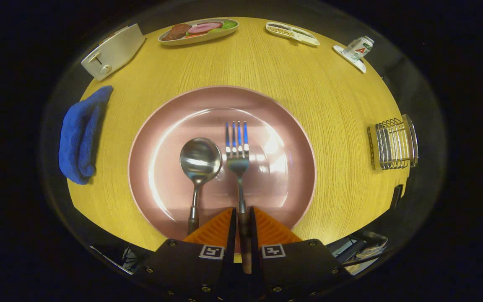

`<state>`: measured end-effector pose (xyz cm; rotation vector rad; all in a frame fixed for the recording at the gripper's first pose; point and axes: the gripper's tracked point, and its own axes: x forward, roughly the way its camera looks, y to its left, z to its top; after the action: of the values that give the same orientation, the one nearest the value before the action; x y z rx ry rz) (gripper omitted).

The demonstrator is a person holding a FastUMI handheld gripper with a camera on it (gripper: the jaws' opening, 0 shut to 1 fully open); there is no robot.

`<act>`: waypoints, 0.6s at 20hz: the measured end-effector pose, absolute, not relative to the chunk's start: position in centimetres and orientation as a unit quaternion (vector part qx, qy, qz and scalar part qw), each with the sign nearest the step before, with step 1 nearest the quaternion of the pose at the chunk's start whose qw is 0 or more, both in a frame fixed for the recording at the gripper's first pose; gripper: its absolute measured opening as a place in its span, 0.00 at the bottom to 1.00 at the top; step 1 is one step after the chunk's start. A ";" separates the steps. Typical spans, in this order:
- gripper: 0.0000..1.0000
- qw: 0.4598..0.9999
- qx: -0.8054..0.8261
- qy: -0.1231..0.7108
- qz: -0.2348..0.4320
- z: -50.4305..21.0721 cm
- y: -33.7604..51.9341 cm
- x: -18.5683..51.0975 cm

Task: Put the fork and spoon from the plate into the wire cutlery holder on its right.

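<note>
On the yellow table (329,105), the gripper (241,218) is clenching the fork (238,159) handle, tines pointing away, spoon (199,167) lying parallel on the plate (283,126).

Yellow, fine wood-grain lines across the surface (329,96). Dusty pink, glossy, with pale glare patches on the plate (279,126). Silver, mirror-bright on the spoon (200,161); silver with a blue sheen along the tines on the fork (237,151), handle clamped between the fingers (241,226). Bare metal chrome on the wire cutlery holder (392,144). Deep blue on the folded cloth (80,134). Cream-white on the toaster (113,51). Brown, pink, green and orange food on a pale oval dish (198,31). White with a red and green label on the small bottle (359,48).
</note>
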<state>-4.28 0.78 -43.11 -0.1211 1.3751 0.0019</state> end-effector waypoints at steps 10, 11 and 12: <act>0.05 0.795 -0.074 0.602 -0.034 -37.6 -0.5 -2.4; 0.05 0.798 -0.070 0.597 -0.040 -36.8 -0.8 -2.1; 0.05 0.800 -0.067 0.594 -0.048 -36.2 -1.3 -1.9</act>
<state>-1.89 -1.32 -36.21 -0.1445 1.2732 -0.1032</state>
